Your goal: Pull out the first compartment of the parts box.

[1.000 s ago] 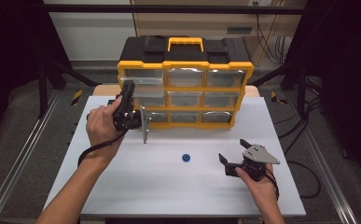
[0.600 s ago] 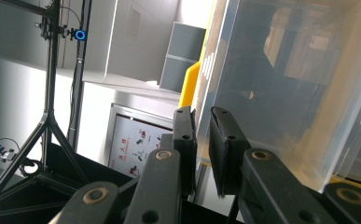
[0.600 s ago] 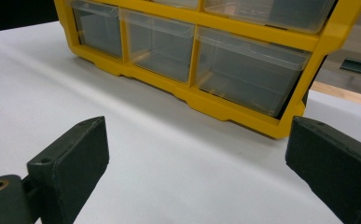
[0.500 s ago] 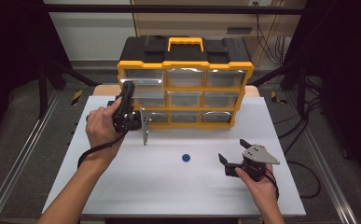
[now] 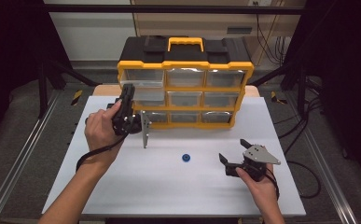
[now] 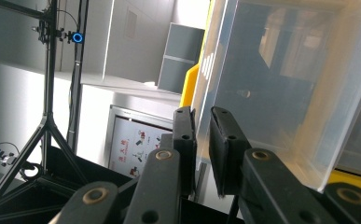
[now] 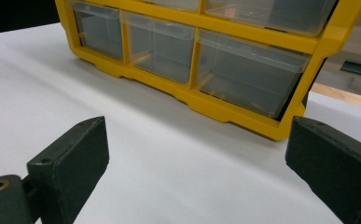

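Drawer box: a yellow and black box with nine see-through drawers stands at 12 o'clock on the white table. It has a yellow handle on top.
Pulled drawer: the top left drawer sticks out a little from the box, at about 11 o'clock. It looks empty inside. In the left gripper view its clear wall shows no things in it.
Other drawers: they sit pushed in. The low ones in the right gripper view look empty too.
Left claw: the left gripper points up at the pulled drawer. Its jaws are close together and pinch the drawer's front edge.
Right claw: the right gripper rests at 4 o'clock on the table. Its jaws stand wide apart with nothing between them.
Blue thing: a small blue round piece lies alone at the middle of the table, well apart from both claws.
Edges: the box stands near the far table edge. The right hand is near the close edge.
Open room: lots of bare white table lies from 5 to 8 o'clock.
Change: almost nothing has moved. Both hands, the drawer and the blue piece sit where they were a moment ago.
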Demonstrator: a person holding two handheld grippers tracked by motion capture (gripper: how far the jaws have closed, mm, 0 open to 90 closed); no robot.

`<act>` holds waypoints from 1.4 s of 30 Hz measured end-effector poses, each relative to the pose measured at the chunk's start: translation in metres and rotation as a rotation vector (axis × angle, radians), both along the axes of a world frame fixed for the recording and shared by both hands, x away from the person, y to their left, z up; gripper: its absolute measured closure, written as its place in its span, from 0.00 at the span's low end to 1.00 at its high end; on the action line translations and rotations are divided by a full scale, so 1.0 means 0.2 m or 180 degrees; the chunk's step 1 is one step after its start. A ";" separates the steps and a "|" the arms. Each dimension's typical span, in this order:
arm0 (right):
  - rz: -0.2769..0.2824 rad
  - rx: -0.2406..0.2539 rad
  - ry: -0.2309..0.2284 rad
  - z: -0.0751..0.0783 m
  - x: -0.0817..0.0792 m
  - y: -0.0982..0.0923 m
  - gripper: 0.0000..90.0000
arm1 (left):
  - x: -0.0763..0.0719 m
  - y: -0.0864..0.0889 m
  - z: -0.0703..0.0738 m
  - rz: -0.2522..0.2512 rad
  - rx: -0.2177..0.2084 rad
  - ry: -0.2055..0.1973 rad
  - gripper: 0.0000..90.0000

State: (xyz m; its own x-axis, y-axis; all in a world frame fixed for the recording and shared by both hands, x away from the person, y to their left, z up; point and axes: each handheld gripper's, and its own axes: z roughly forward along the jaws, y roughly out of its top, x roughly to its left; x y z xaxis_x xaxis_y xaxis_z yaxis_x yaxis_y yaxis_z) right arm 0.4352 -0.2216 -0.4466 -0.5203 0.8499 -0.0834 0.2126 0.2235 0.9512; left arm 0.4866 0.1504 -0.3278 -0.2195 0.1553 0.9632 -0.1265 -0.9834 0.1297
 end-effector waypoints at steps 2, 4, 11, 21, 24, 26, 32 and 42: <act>-0.0005 0.0003 0.0005 0.00 0.00 0.00 0.07 | 0.00 0.00 0.00 -0.0003 -0.0005 -0.0002 0.89; -0.0005 0.0003 0.0004 0.00 0.00 0.00 0.07 | -0.01 0.00 0.00 -0.0009 -0.0013 -0.0004 0.90; 0.0001 -0.0004 0.0002 0.00 0.00 0.00 0.07 | -0.03 0.00 0.00 -0.0043 -0.0033 -0.0035 0.90; 0.0003 -0.0013 -0.0004 0.00 0.00 0.00 0.07 | -0.06 0.01 0.00 -0.0043 -0.0011 -0.0046 0.89; 0.0002 -0.0011 0.0004 0.00 0.00 0.00 0.07 | -0.07 0.01 0.00 -0.0055 -0.0030 -0.0046 0.89; 0.0004 -0.0010 0.0004 0.00 0.00 0.00 0.07 | -0.08 0.01 0.00 -0.0058 -0.0034 -0.0036 0.89; 0.0006 -0.0015 0.0006 0.00 0.00 0.00 0.07 | -0.10 0.01 0.00 -0.0068 -0.0028 -0.0046 0.89; 0.0012 -0.0027 0.0009 -0.01 0.00 0.01 0.07 | -0.12 0.00 -0.01 -0.0078 -0.0036 -0.0028 0.88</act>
State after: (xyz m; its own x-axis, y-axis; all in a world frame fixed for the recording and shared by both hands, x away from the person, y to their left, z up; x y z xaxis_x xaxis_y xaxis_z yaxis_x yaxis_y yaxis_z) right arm 0.4360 -0.2201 -0.4477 -0.5237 0.8472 -0.0891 0.2146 0.2324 0.9487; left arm 0.4619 0.1495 -0.3289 -0.2239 0.1717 0.9594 -0.1518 -0.9785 0.1397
